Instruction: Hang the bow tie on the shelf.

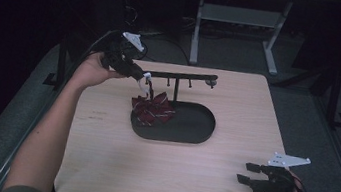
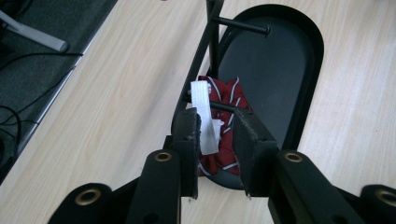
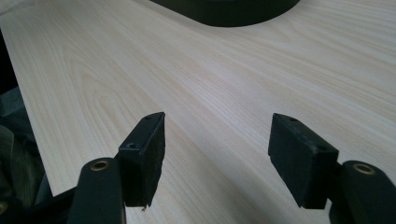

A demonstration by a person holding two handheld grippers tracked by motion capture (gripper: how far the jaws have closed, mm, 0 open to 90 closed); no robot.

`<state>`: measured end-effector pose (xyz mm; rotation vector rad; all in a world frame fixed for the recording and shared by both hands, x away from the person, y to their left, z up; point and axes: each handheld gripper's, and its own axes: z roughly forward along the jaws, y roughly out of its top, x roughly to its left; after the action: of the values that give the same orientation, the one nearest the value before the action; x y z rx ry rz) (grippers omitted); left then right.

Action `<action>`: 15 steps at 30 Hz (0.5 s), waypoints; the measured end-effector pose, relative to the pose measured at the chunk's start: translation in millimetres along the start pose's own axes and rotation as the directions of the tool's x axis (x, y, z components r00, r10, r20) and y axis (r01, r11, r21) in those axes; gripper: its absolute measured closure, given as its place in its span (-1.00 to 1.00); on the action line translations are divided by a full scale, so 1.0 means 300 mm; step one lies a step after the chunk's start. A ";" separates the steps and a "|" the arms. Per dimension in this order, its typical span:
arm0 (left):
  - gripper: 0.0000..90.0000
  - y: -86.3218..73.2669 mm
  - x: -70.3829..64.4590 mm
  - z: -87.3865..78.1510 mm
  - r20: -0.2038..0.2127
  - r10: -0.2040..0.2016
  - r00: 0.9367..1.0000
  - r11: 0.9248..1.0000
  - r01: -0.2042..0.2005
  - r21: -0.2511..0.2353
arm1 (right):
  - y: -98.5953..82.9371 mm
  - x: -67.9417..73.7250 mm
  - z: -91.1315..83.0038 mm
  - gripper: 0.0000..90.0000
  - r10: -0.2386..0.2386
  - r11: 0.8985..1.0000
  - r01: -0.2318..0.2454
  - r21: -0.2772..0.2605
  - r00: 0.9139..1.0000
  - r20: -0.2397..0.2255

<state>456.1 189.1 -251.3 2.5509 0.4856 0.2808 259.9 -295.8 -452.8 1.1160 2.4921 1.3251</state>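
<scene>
Right gripper (image 1: 246,178), nearest the person, hovers well clear of the black oval metal stand tray (image 1: 194,129), jaws spread and empty over the pale wooden table (image 1: 238,105). Farther off, the left gripper (image 1: 143,78) is at the tray's left end; its own view shows the jaws (image 2: 216,135) spread around (not pinching) the white strap (image 2: 203,112) of a red striped fabric bow (image 1: 153,107), which lies in the tray under the stand's black crossbar (image 1: 181,76).

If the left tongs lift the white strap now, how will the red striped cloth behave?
The red striped cloth lies crumpled, so it is probably floppy and will sag below the white strap. It seems light. The strap may snag on the stand's peg beside it.
</scene>
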 end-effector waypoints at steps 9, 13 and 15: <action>0.51 0.000 -0.027 -0.018 0.002 0.025 1.000 1.000 -0.025 0.004 | -0.004 0.001 -0.009 -0.21 0.018 1.000 -0.018 -0.007 1.000 0.009; 0.50 0.001 -0.031 -0.020 0.002 0.029 1.000 1.000 -0.029 0.002 | -0.001 0.000 -0.007 -0.21 0.011 1.000 -0.011 -0.007 1.000 0.011; 0.50 0.000 -0.033 -0.023 0.008 0.023 1.000 1.000 -0.023 0.004 | -0.001 -0.001 -0.006 -0.21 0.008 1.000 -0.008 -0.006 1.000 0.011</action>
<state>444.9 188.3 -246.6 2.5624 0.4545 0.2786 259.3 -297.2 -451.9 1.1301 2.4767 1.3249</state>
